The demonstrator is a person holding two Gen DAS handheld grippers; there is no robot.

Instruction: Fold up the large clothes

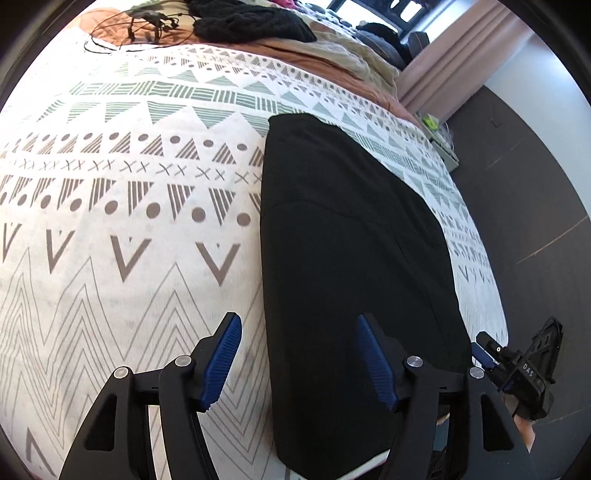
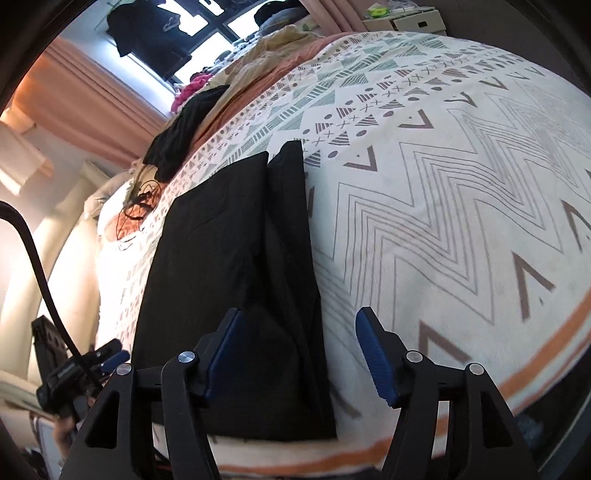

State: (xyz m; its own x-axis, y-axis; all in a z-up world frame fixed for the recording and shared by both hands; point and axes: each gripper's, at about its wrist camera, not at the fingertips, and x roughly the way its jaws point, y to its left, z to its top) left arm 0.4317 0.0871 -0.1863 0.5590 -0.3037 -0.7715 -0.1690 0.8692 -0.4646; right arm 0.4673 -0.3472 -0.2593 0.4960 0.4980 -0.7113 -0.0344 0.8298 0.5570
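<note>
Black folded garment (image 1: 351, 258) lies flat on the patterned bedspread (image 1: 129, 221), long and narrow, its near end at the bed's front edge. Left gripper (image 1: 299, 354) hovers over that near end, blue pads (image 1: 221, 358) spread apart, nothing pinched; one pad over the bedspread, the other over the garment. Right gripper (image 2: 299, 354) also spread, gripping nothing, one pad above the garment's near corner, the other above the bedspread. In the right wrist view the garment shows two stacked layers with a lengthwise fold line. Beyond the garment, at the far side of the bedspread: dark knit clothes pile (image 1: 251, 18) and a tangled black cable (image 1: 147, 22)
</note>
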